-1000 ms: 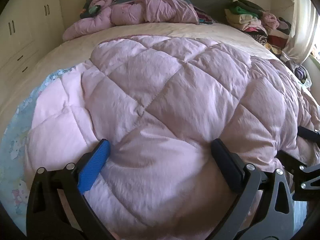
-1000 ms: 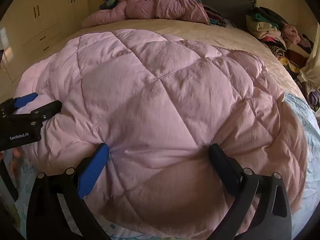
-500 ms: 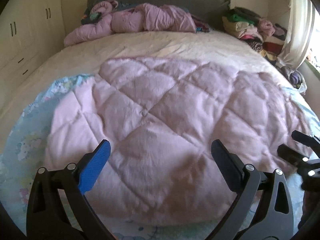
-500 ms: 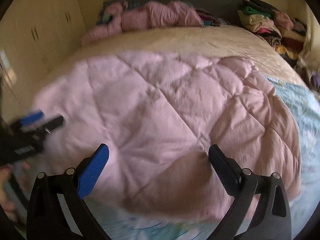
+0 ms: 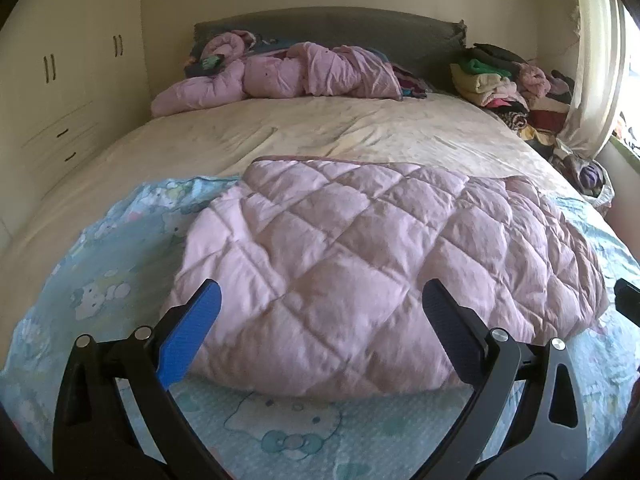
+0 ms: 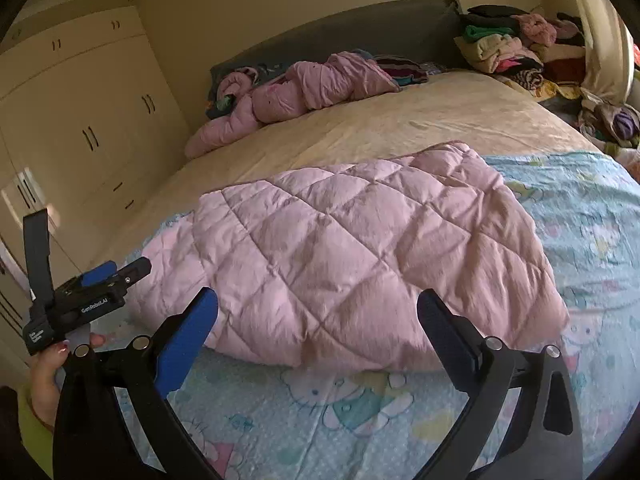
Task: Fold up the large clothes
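Both tools have pulled back from the pink quilted comforter (image 5: 384, 264), which a second ago filled their jaws. It lies folded on the blue cartoon sheet (image 6: 592, 216). Left gripper (image 5: 320, 320) and right gripper (image 6: 316, 320) gape empty at its near edge, bare sheet between.
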